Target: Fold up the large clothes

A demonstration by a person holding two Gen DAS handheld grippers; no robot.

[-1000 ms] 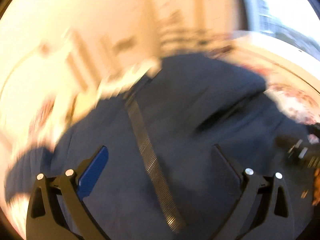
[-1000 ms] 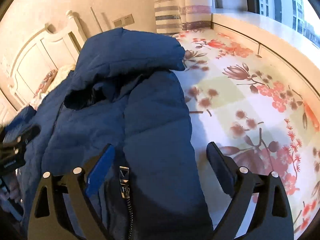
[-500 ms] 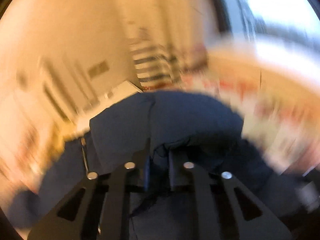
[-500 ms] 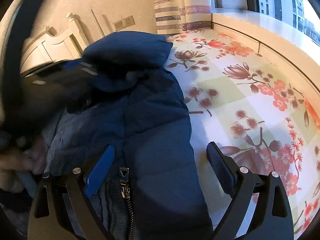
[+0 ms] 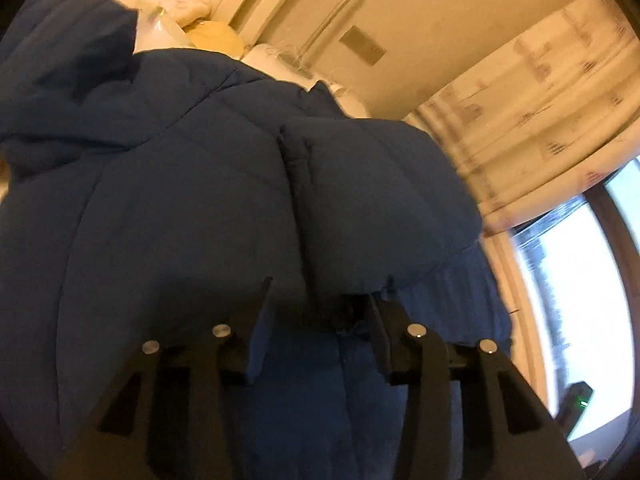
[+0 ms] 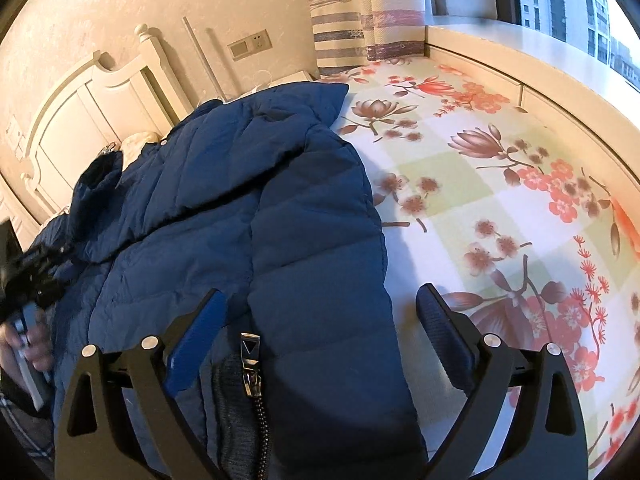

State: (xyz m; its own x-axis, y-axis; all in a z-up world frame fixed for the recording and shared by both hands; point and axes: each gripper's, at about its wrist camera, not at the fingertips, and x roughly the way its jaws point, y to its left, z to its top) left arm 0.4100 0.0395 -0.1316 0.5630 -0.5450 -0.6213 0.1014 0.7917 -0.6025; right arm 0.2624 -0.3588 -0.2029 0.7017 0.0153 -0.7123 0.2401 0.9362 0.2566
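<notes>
Since the earlier frame the hood of the blue jacket (image 6: 248, 208) was laid flat over its body, and the left tool (image 5: 318, 320), rolled sideways, has just been opening, with jacket cloth bunched between its jaws. The jacket lies on the flowered bed (image 6: 500, 184). Over the zipper (image 6: 250, 364) the right tool (image 6: 320, 320) hovers wide open.
</notes>
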